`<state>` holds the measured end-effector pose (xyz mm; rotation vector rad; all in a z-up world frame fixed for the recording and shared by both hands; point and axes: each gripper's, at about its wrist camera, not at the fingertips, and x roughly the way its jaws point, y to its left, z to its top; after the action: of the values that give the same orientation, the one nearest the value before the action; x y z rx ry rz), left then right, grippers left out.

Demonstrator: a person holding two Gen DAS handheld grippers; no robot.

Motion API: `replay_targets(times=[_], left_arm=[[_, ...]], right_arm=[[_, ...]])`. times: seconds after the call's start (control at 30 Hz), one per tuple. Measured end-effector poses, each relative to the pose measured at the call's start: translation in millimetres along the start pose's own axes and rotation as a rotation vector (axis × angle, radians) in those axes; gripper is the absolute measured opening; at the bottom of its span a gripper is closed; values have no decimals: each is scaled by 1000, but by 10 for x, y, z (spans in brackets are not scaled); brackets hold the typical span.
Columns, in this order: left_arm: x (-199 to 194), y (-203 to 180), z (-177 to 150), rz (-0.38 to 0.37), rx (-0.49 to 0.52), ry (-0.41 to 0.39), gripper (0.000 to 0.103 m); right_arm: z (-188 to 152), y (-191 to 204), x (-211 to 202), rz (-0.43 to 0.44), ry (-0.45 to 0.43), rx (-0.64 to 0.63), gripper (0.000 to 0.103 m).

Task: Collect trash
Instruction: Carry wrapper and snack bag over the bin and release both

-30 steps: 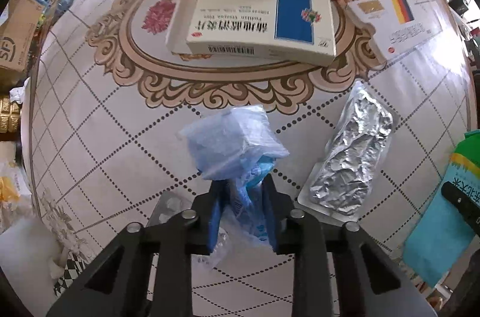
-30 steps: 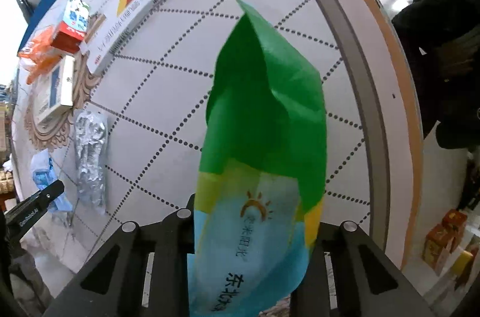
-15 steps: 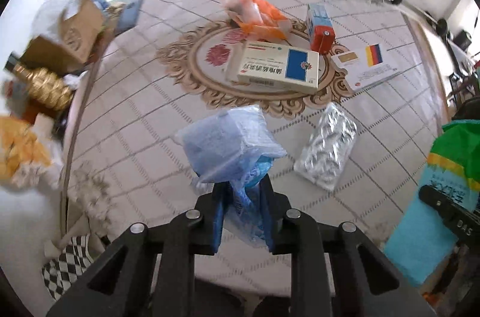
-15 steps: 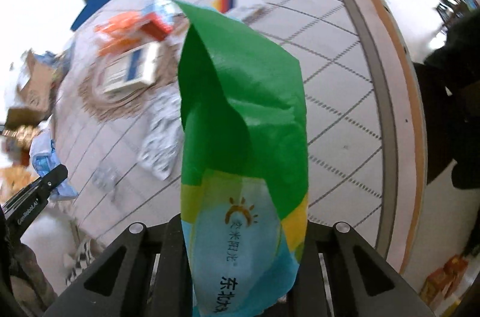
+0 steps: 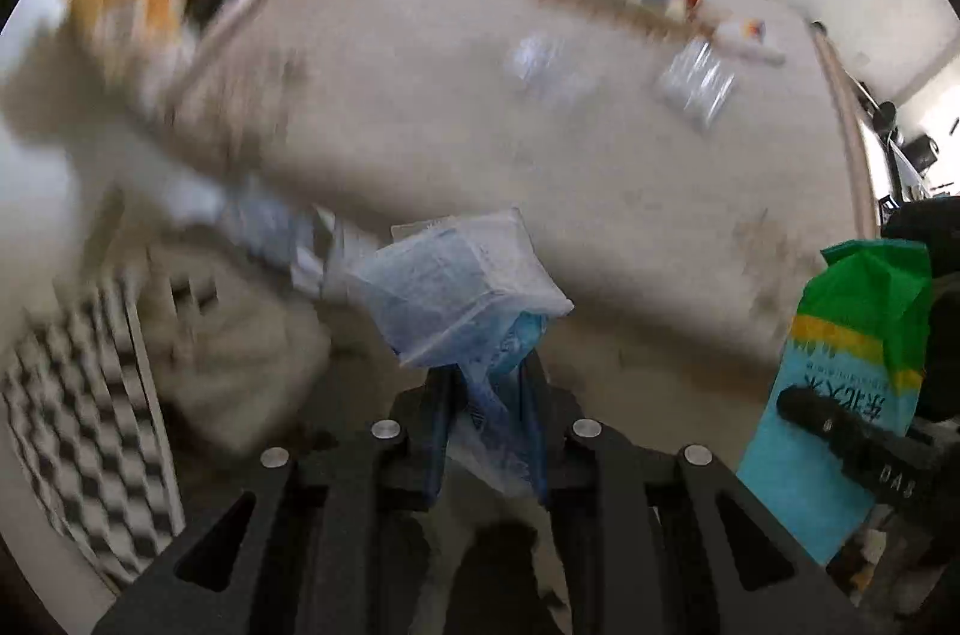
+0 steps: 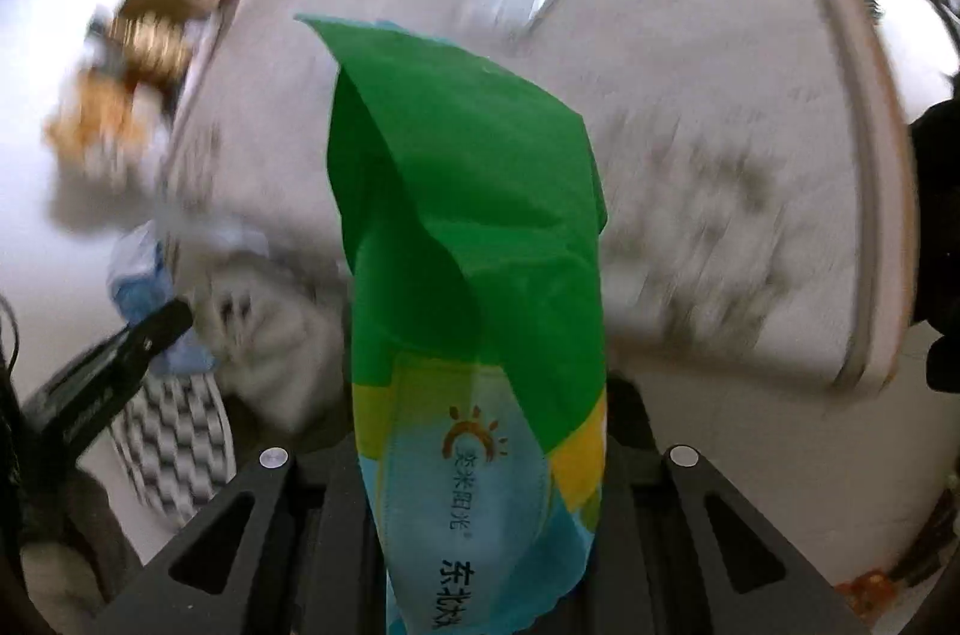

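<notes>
Crumpled blue plastic bag point(image 5: 462, 287) clamped in left gripper point(image 5: 486, 395), green snack bag point(image 6: 474, 287) pinched in right gripper point(image 6: 480, 461), blurred table point(image 5: 600, 143) behind, probably tiled.

1. My left gripper point(image 5: 487, 383) is clamped on a crumpled clear-blue plastic bag point(image 5: 456, 287), which sticks up past the fingers.
2. At the right edge, my right gripper point(image 5: 840, 425) grips a green, yellow and blue packet point(image 5: 858, 335).
3. The table point(image 5: 480, 125) behind is blurred; a foil blister pack point(image 5: 696, 86) lies near its far right edge.
4. A checkered cloth point(image 5: 78, 425) shows lower left.
</notes>
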<state>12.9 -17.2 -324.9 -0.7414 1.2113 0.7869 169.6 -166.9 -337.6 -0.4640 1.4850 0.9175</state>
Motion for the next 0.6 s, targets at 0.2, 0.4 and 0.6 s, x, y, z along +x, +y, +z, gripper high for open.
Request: replay_targets(times=[0.2,0.4,0.6], left_arm=[[1197,465,-659,-96,-118,230,21],[2564,712,-885,-221,-232,354,23],[3825,857,-1018,-284,-318,430,24]], right_arm=[[-634,-10,1147,-52,200,-40,19],[-619,-324,2607,-76,304,-10,19],[-420,-564,3937,-92,351,-71,19]])
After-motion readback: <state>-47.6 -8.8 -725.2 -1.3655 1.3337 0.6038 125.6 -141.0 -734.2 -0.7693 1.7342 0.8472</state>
